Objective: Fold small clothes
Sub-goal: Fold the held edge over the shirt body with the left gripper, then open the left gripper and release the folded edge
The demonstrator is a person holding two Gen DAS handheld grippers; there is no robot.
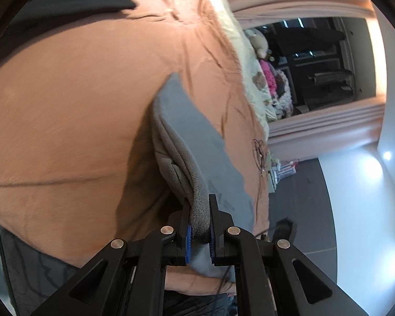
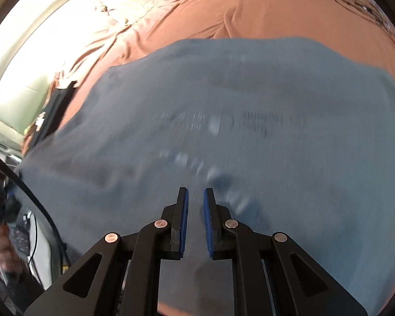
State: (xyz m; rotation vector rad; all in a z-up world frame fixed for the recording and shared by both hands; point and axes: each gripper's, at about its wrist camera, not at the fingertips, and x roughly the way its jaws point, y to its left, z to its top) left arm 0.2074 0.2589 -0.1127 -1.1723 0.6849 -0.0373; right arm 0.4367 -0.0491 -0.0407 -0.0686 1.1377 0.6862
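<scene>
On the left, the left claw (image 1: 199, 218) is clamped tight on a bunched edge of the grey garment (image 1: 197, 142), with thick folded cloth squeezed between its blue pads (image 1: 188, 239). The cloth rises off the orange bedspread (image 1: 65, 118) and runs away from the claw in a raised ridge, so this edge looks lifted clear of the bed while the far part lies down.

On the right, the right claw (image 2: 196, 205) hangs over the broad spread of the same grey garment (image 2: 223, 105), which covers most of the orange bedspread (image 2: 250, 8) in that view. Its jaws are nearly closed with only a thin gap; the cloth seen in that gap seems to lie beneath, not pinched, though blur makes this uncertain.

The step in hand looks like carrying one edge over to make a fold. Next, the left claw needs to lay its edge flat across the body, square to the far side, and the right could pin or smooth.

A black item (image 2: 55, 105) lies at the garment's left margin; a cable (image 2: 39, 200) hangs nearby and could snag. A cluttered shelf (image 1: 273, 87) stands well beyond the bed.
</scene>
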